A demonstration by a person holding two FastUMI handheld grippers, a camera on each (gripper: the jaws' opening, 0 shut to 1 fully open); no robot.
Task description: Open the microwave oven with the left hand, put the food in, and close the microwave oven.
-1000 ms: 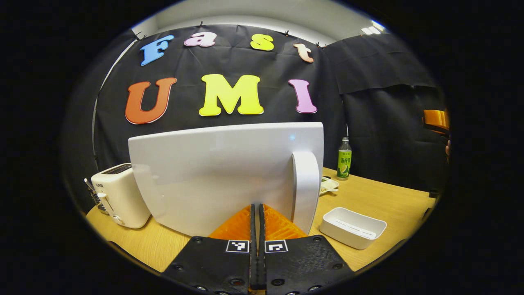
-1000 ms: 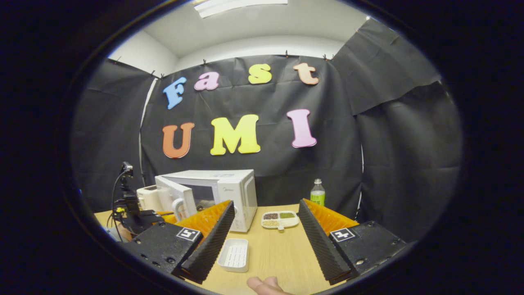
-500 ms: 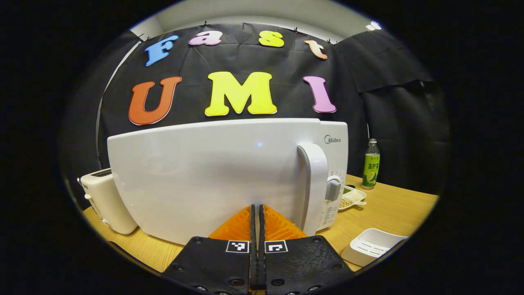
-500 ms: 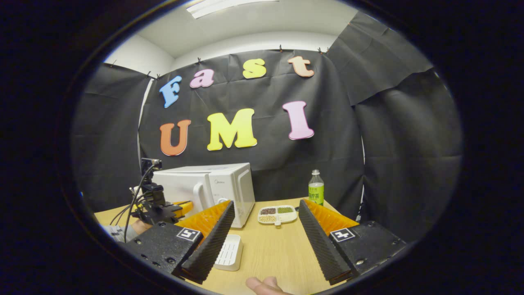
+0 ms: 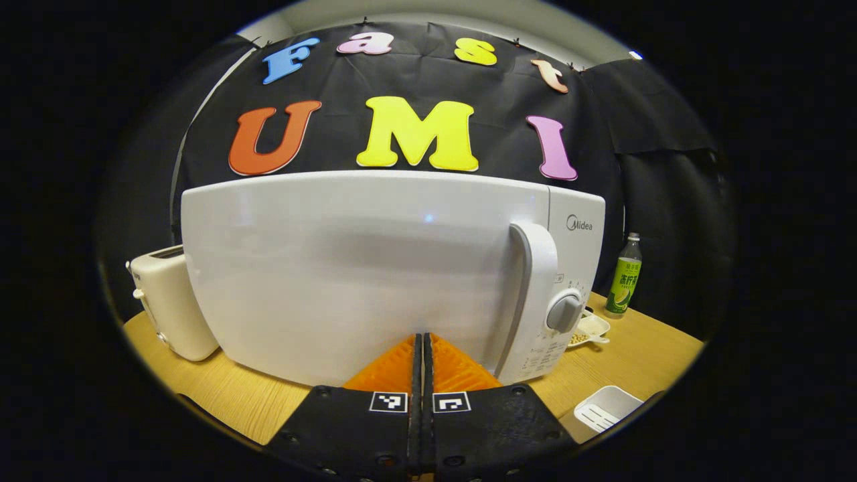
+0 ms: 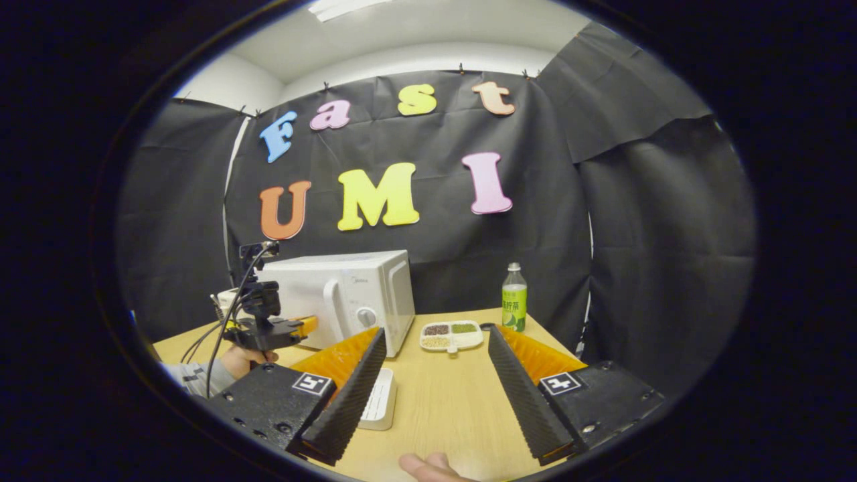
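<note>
The left gripper (image 5: 422, 345), fingers pressed together on nothing, pushes the microwave door (image 5: 348, 268) flush, apparently closed; the right gripper (image 6: 435, 375) hangs open, empty; little remains.

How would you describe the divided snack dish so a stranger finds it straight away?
Start at the white microwave on the wooden table. Just right of its front corner, before the green bottle, lies a white compartment dish. Unlike the empty white tray, it holds dark, green and pale foods.
</note>
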